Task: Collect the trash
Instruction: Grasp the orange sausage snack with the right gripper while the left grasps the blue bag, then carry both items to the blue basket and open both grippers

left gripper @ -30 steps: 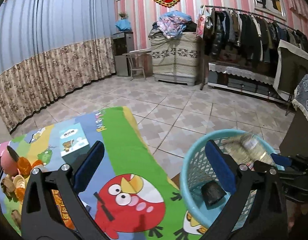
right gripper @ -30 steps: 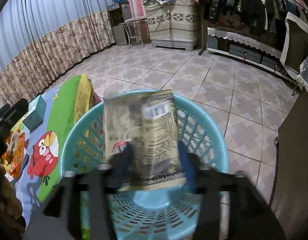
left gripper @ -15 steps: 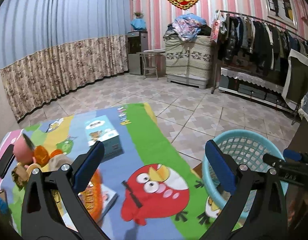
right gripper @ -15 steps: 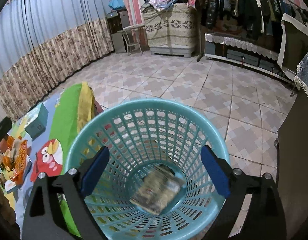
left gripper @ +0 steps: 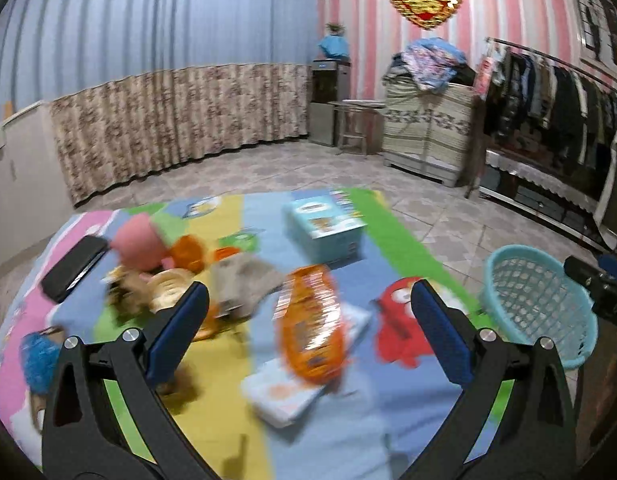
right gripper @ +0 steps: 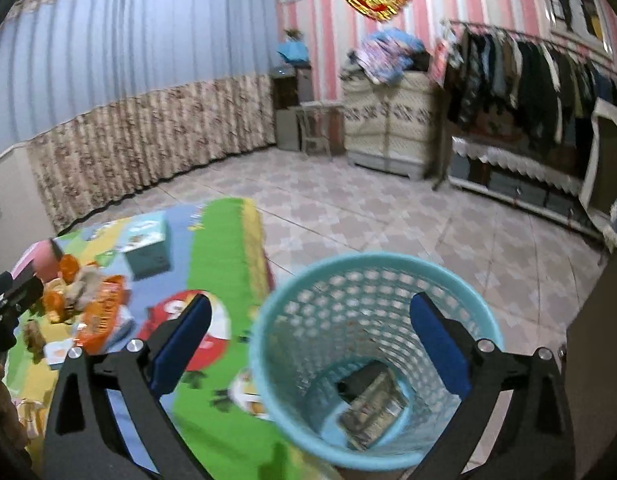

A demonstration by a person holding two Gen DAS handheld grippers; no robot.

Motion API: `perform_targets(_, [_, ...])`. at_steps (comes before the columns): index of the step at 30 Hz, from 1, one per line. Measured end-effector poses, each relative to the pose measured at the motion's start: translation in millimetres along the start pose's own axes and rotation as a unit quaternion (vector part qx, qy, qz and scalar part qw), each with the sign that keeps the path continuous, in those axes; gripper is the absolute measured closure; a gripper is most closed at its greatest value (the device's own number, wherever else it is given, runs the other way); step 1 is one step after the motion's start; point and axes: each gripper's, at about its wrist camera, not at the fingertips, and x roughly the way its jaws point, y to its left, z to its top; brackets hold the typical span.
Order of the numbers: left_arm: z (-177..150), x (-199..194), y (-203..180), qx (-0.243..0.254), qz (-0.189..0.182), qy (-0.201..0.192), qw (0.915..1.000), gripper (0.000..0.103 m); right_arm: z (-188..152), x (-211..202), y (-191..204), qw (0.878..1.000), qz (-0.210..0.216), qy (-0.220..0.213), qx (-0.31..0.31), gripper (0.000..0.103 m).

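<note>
We see wrapper (right gripper: 372,410) already in basket (right gripper: 460,280); orange packet (left gripper: 312,326), other litter left on desk. Right hand-held gripper (right gripper: 310,346) opening, empty; left hand-held gripper (left gripper: 308,334) apart, empty.

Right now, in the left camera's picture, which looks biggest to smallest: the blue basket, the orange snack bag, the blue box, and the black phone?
1. Blue basket
2. Orange snack bag
3. Blue box and black phone: they look about alike.

The bag is closest to the camera and blurred, so it may only seem big.

A grey-brown wrapper (right gripper: 372,410) lies flat at the bottom of the upright teal mesh basket (right gripper: 308,280).
</note>
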Motion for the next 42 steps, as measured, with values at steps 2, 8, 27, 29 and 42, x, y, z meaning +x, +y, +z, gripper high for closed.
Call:
perform_targets(2, [-6,-8,25,-0.005,0.019,0.0,0.9998,0.005,-2,-2,19,1.0,0.015,-0.004,-0.009,0.005])
perform_targets(8, [-29,-21,107,-0.03,0.067,0.016,0.9972,0.005,-17,1,71,0.998,0.051,0.01,-0.022,0.005])
perform_targets(27, [-69,-9,239,-0.079,0.145,0.075,0.9834,0.007,-44,41,172,0.989,0.096,0.087,-0.07,0.005])
perform_targets(29, [-70,-5,241,-0.074,0.144,0.081,0.9835,0.011,-49,49,187,0.986,0.098,0.101,-0.093,0.005])
perform_targets(42, [-74,11,238,-0.073,0.11,0.115,0.9846,0.052,-66,71,208,0.967,0.148,0.167,-0.119,0.07])
